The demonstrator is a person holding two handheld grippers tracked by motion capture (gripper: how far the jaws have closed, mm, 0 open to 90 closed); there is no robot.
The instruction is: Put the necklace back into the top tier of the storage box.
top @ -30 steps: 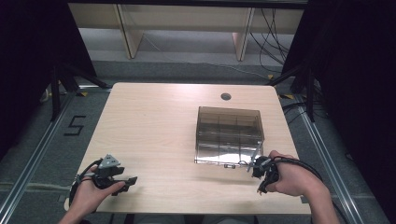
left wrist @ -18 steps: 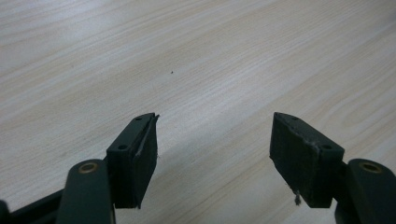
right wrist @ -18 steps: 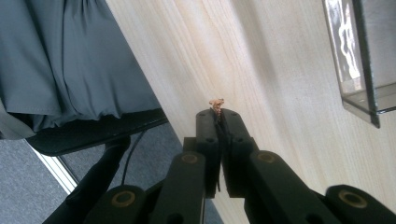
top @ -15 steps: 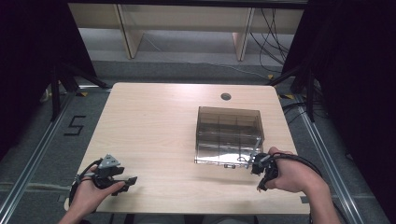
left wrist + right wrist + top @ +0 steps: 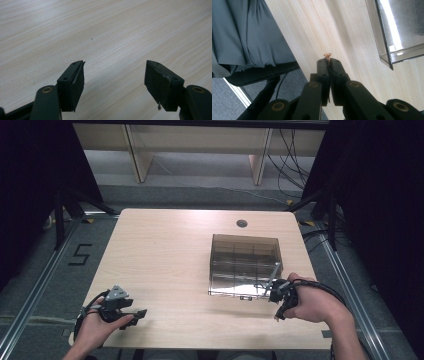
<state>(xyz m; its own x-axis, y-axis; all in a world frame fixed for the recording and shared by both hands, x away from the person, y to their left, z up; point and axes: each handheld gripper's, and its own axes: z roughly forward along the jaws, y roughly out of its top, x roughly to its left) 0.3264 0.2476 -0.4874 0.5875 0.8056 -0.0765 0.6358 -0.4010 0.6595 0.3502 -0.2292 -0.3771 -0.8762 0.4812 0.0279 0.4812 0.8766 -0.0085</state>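
A smoked clear plastic box (image 5: 245, 265) with several compartments stands on the right half of the wooden table (image 5: 165, 255). Just in front of its near right corner, my right gripper (image 5: 277, 315) points toward the table's front edge. In the right gripper view its jaws (image 5: 329, 61) are shut on a tiny copper-coloured piece (image 5: 327, 55), whose tip pokes out above the pads. The box's edge (image 5: 387, 37) lies to the right there. My left gripper (image 5: 141, 312) rests low at the front left of the table. It stands open (image 5: 113, 82) over bare wood with nothing between its pads.
A round cable hole (image 5: 242, 223) sits near the table's far edge. The table's front edge runs close under both hands. In the right gripper view, grey clothing (image 5: 242, 37) and a dark chair part (image 5: 262, 72) lie beyond that edge. Wooden shelving (image 5: 200, 140) stands behind the table.
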